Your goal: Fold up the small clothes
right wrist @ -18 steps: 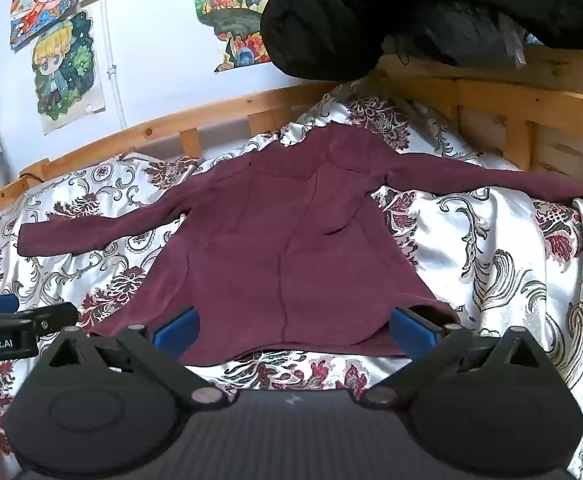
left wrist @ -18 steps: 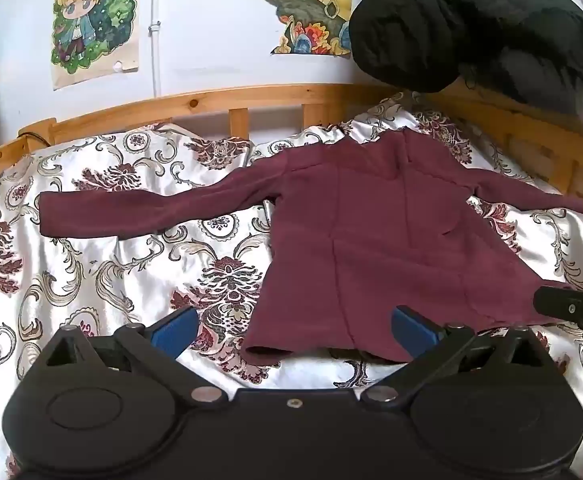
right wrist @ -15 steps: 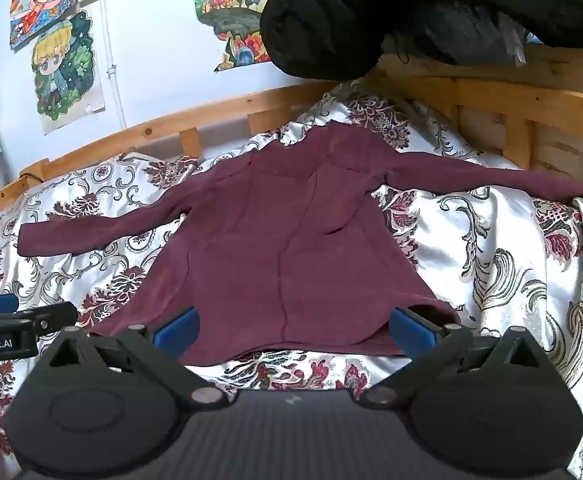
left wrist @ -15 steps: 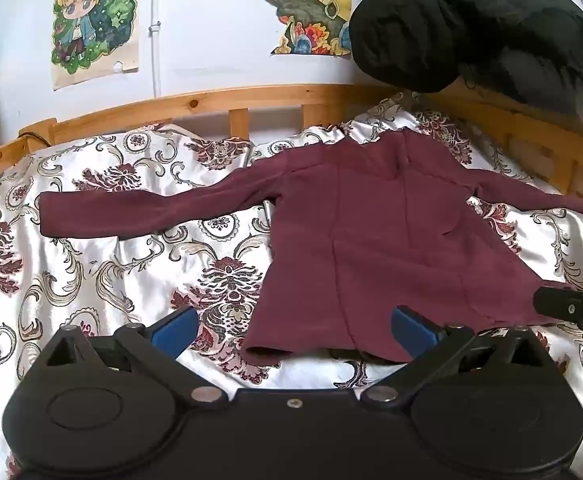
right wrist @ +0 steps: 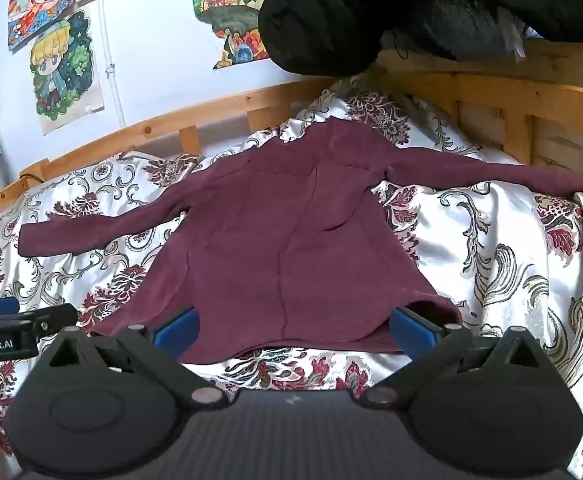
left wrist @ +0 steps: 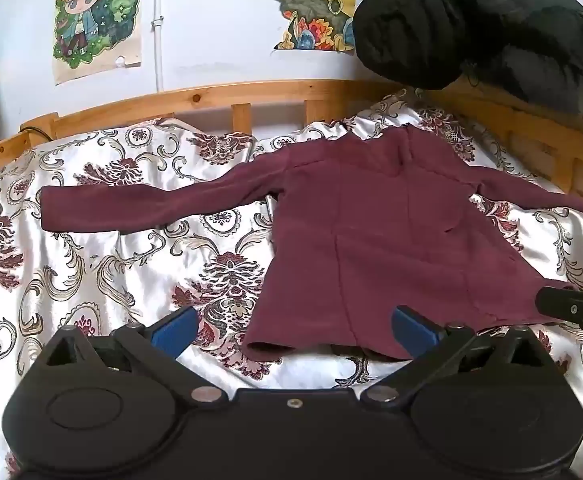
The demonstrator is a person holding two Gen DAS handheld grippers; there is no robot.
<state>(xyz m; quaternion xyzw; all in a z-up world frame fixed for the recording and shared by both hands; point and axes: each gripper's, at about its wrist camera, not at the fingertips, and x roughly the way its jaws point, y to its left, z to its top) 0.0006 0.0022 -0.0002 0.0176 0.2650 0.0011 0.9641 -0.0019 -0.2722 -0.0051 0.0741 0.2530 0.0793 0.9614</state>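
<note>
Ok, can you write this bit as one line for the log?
stage: before first fold | maroon top: spread flat on bedspread, sleeves out | left gripper: open, empty | right gripper: open, empty, near hem

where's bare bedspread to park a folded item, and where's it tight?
Free: bedspread between the maroon top and its left sleeve; bedspread right of the hem, below the right sleeve. Tight: far right corner, where the black coat overhangs the wooden rail.
</note>
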